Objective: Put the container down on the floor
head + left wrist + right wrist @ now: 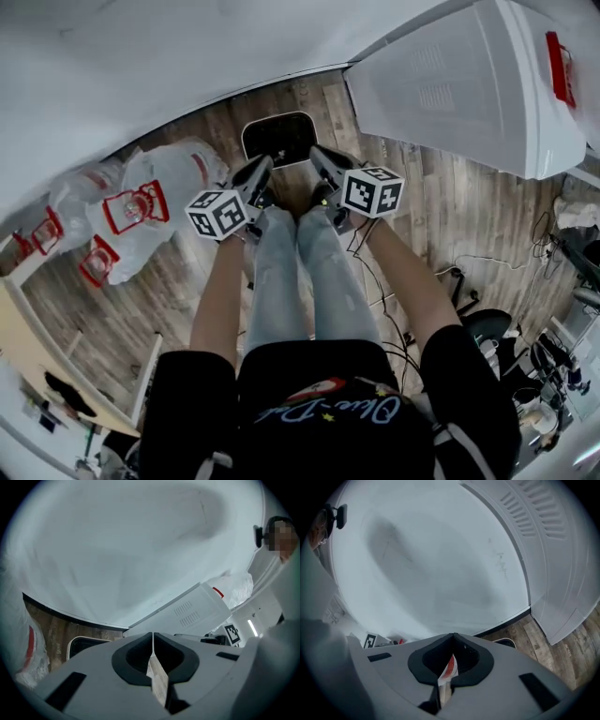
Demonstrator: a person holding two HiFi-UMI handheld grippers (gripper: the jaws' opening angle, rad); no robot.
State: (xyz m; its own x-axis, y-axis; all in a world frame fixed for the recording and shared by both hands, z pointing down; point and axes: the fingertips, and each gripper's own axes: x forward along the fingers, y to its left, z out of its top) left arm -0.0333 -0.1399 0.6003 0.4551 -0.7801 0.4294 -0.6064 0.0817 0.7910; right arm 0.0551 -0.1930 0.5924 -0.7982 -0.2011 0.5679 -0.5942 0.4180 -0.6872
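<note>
The container [278,137], a dark shallow tray with a pale rounded rim, lies flat and open side up on the wooden floor [450,206], at the foot of the white wall [141,66] and just ahead of the person's legs [300,272]. Its long axis runs across the head view, roughly along the base of the wall; its near edge is hidden behind the two tools. The left gripper [264,165] and the right gripper [319,155] hang just above that near edge, side by side and angled toward the tray. Each gripper's own view shows its fingers clenched tip to tip, with nothing of the tray between them. Lower in the slit a thin tan sliver shows on the left and a white-and-red sliver on the right. I cannot tell whether these are pinched scraps or only background seen through the gap. By my reading the setting-down is done, since the tray sits on the boards with neither tool gripping it. What remains is probably only to lift both tools straight up and clear without nudging the rim. Further out, a large white vented cabinet [469,84] stands to the right of the tray, and white plastic bags with red print [159,202] lie to its left.
</note>
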